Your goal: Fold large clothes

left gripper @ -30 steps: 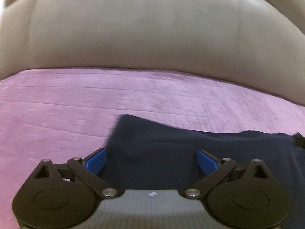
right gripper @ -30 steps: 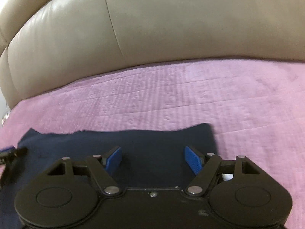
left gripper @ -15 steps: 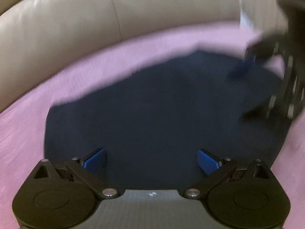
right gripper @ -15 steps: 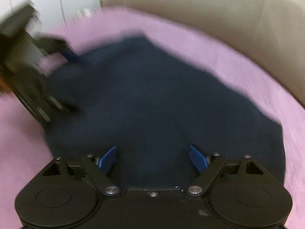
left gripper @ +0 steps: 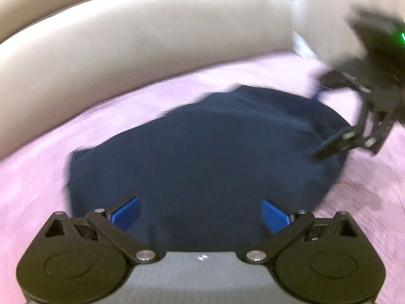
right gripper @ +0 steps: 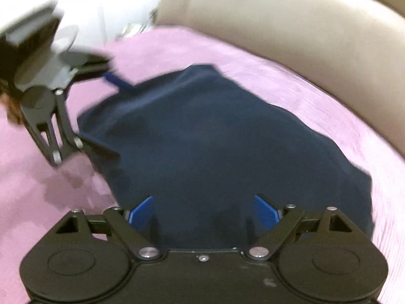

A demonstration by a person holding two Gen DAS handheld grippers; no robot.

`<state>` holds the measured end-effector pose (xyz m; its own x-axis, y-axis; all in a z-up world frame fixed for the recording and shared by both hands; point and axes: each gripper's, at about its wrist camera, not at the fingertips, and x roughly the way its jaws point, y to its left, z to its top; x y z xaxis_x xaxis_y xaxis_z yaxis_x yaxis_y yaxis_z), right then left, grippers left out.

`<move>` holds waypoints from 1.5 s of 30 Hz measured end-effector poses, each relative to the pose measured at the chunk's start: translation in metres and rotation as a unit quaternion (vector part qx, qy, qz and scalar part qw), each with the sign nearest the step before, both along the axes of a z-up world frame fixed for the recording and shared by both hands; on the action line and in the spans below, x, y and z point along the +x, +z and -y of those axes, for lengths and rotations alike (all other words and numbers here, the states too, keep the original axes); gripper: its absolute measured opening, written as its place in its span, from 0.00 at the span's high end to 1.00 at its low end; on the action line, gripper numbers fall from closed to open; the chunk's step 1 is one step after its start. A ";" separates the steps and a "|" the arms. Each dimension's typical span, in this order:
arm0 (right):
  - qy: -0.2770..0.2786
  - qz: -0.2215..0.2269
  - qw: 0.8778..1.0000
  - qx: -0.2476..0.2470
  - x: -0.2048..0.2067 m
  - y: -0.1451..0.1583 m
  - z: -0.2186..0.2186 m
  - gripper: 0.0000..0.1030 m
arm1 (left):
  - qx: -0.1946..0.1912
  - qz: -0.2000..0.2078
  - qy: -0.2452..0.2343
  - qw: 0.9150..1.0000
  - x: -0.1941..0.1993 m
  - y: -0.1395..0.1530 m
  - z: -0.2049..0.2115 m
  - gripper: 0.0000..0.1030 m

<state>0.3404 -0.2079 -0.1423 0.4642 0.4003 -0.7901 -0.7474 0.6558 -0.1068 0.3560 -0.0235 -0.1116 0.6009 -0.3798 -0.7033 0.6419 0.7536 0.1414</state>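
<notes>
Left tongs point(left gripper: 200, 212) spread wide, nothing between pads. Right tongs point(right gripper: 203, 211) likewise wide, facing the left ones.

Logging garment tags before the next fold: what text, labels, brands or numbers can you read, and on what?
None readable.
navy garment: no tag or print shows.
left tool: a small white mark on its body, too small to read.
right tool: no lettering; in the left view it shows a green light, no text.

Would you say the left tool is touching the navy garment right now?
Cannot tell: both views show the left tool open at the navy garment, but blur hides any contact.
</notes>
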 end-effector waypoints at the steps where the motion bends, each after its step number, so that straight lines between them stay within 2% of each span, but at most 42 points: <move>1: 0.002 -0.012 1.000 -0.024 0.006 -0.017 -0.004 0.02 | 0.034 0.003 -0.011 0.999 0.003 -0.011 0.013 0.00; 2: 0.003 -0.021 0.999 -0.041 0.010 -0.033 -0.002 0.02 | 0.066 0.002 -0.011 0.998 0.008 -0.025 0.021 0.00; 3: 0.005 -0.015 1.000 -0.016 0.008 -0.041 0.009 0.01 | 0.089 -0.010 -0.006 0.996 0.014 -0.043 0.021 0.00; 4: 0.000 -0.010 1.000 0.003 0.005 -0.042 0.017 0.01 | 0.072 -0.016 -0.005 0.997 0.016 -0.053 0.012 0.00; 5: 0.000 -0.002 1.000 0.000 -0.001 -0.043 0.022 0.02 | 0.030 -0.017 0.001 0.999 0.017 -0.058 -0.005 0.00; 7: 0.004 0.029 0.999 -0.019 -0.013 -0.046 0.028 0.02 | -0.035 -0.063 0.052 0.996 0.025 -0.064 -0.038 0.00; 8: 0.000 0.034 0.999 -0.023 -0.016 -0.049 0.033 0.01 | -0.057 -0.065 0.063 0.994 0.023 -0.065 -0.050 0.00; 9: -0.015 0.022 0.999 -0.026 -0.012 -0.053 0.044 0.00 | -0.043 -0.051 0.062 0.996 0.018 -0.066 -0.054 0.00; 11: -0.068 -0.037 0.997 0.016 -0.003 -0.058 0.077 0.00 | -0.056 -0.062 0.074 0.994 0.024 -0.070 -0.067 0.00; 15: -0.055 0.008 0.998 -0.014 -0.027 -0.053 0.099 0.00 | -0.064 -0.061 0.075 0.993 0.021 -0.070 -0.076 0.00; 20: -0.089 -0.004 0.996 -0.012 -0.026 -0.055 0.112 0.00 | -0.080 -0.060 0.074 0.992 0.016 -0.077 -0.085 0.00; 22: -0.109 -0.010 0.994 -0.019 -0.031 -0.058 0.122 0.00 | -0.071 -0.053 0.074 0.993 0.013 -0.077 -0.090 0.00; 23: -0.142 -0.024 0.989 -0.021 -0.028 -0.058 0.130 0.00 | -0.043 -0.045 0.076 0.995 0.010 -0.078 -0.092 0.00; 24: -0.178 -0.057 0.982 0.001 -0.023 -0.058 0.142 0.00 | -0.024 -0.037 0.084 0.995 0.005 -0.079 -0.098 0.00; 25: -0.227 -0.102 0.968 0.033 -0.016 -0.056 0.155 0.00 | -0.047 -0.054 0.104 0.992 0.005 -0.079 -0.110 0.00; 26: -0.273 -0.127 0.952 0.058 -0.012 -0.051 0.162 0.02 | -0.055 -0.073 0.130 0.987 0.007 -0.079 -0.121 0.00; 28: -0.324 -0.119 0.933 0.100 -0.012 -0.029 0.166 0.03 | -0.063 -0.106 0.161 0.979 0.013 -0.074 -0.135 0.00; 29: -0.336 -0.106 0.927 0.129 -0.013 -0.015 0.165 0.02 | -0.070 -0.109 0.173 0.976 0.015 -0.070 -0.140 0.02; 31: -0.351 -0.082 0.915 0.181 -0.007 0.010 0.143 0.02 | -0.095 -0.086 0.191 0.973 0.020 -0.055 -0.150 0.03; 34: -0.360 -0.055 0.905 0.220 0.014 0.036 0.102 0.01 | -0.155 -0.057 0.203 0.965 0.040 -0.035 -0.162 0.00; 35: -0.360 -0.051 0.906 0.219 0.023 0.040 0.084 0.01 | -0.168 -0.059 0.201 0.963 0.054 -0.031 -0.164 0.00; 38: -0.356 -0.020 0.912 0.204 0.057 0.043 0.030 0.01 | -0.175 -0.075 0.203 0.961 0.100 -0.027 -0.164 0.00; 41: -0.376 0.001 0.904 0.202 0.077 0.034 -0.002 0.01 | -0.182 -0.112 0.205 0.955 0.148 -0.034 -0.162 0.00; 43: -0.378 0.012 0.904 0.199 0.091 0.024 -0.007 0.01 | -0.202 -0.137 0.211 0.946 0.169 -0.042 -0.165 0.00; 45: -0.382 0.018 0.905 0.185 0.115 0.017 -0.016 0.01 | -0.233 -0.166 0.217 0.934 0.186 -0.053 -0.168 0.00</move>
<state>0.4550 -0.1921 -0.1255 0.7397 0.1868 -0.6465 -0.0614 0.9754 0.2115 0.5420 0.1446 -0.1643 0.5479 -0.4623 -0.6972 0.2130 0.8831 -0.4181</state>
